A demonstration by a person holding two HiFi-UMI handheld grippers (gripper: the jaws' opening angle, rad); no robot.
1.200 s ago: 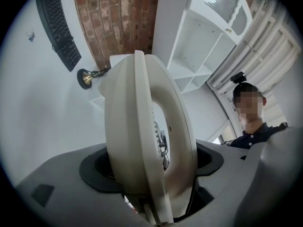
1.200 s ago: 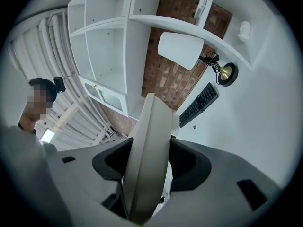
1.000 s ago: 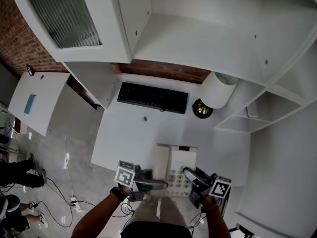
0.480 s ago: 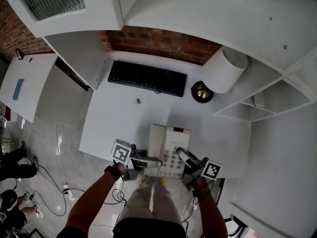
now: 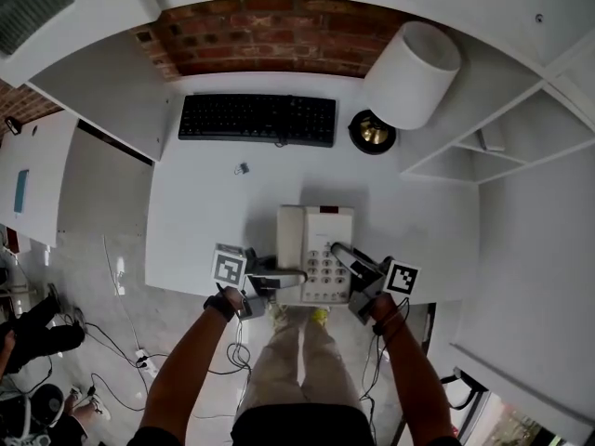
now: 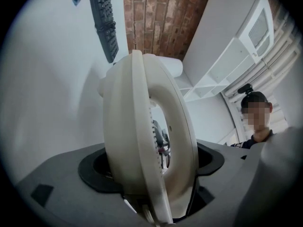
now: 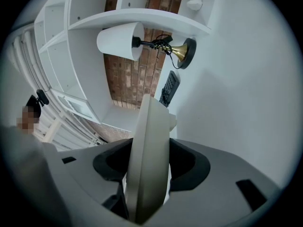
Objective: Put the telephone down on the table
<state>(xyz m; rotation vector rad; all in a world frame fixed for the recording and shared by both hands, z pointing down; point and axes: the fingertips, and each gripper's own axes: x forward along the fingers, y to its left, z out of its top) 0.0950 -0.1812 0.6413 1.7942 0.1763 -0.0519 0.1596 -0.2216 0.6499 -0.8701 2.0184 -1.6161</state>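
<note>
Telephone (image 5: 314, 249) has come down closer over the table's (image 5: 204, 221) near edge.

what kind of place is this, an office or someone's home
Most likely an office or study workstation: a white desk with a black keyboard, a telephone at its near edge, a shaded lamp, and white shelving beside a brick wall.

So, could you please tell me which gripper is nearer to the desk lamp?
Right. The right gripper grips the telephone on its right edge, the side toward the lamp at the table's back right. The left gripper grips the telephone's left edge, farther away.
</note>
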